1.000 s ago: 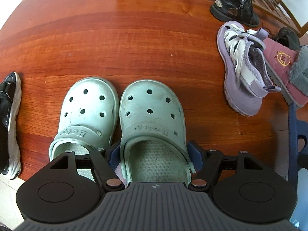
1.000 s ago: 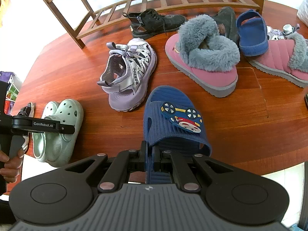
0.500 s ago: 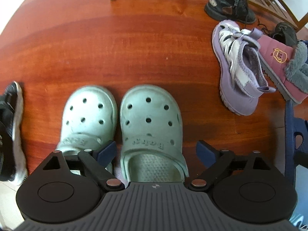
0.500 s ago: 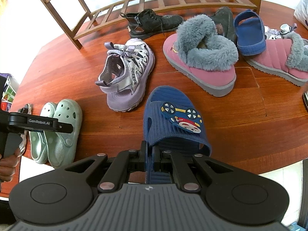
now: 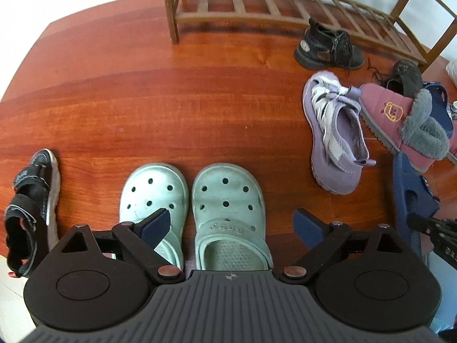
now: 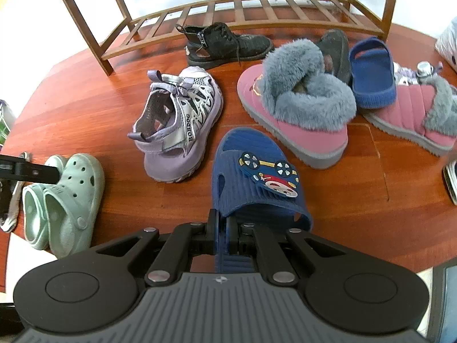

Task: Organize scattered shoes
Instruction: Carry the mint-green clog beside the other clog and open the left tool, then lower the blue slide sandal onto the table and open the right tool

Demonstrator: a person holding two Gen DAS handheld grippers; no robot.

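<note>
Pulled back and spread wide, the left gripper (image 5: 231,223) has released the pair of mint-green perforated rubber clogs (image 5: 225,200), which stand side by side, touching, at the near edge of the red-brown wooden floor (image 5: 171,100). Pressed together, the right gripper (image 6: 224,237) pinches the heel of the navy rubber slide with a car badge (image 6: 257,177). A slatted wooden shoe rack (image 6: 257,8) lines the far edge by a white wall.
</note>
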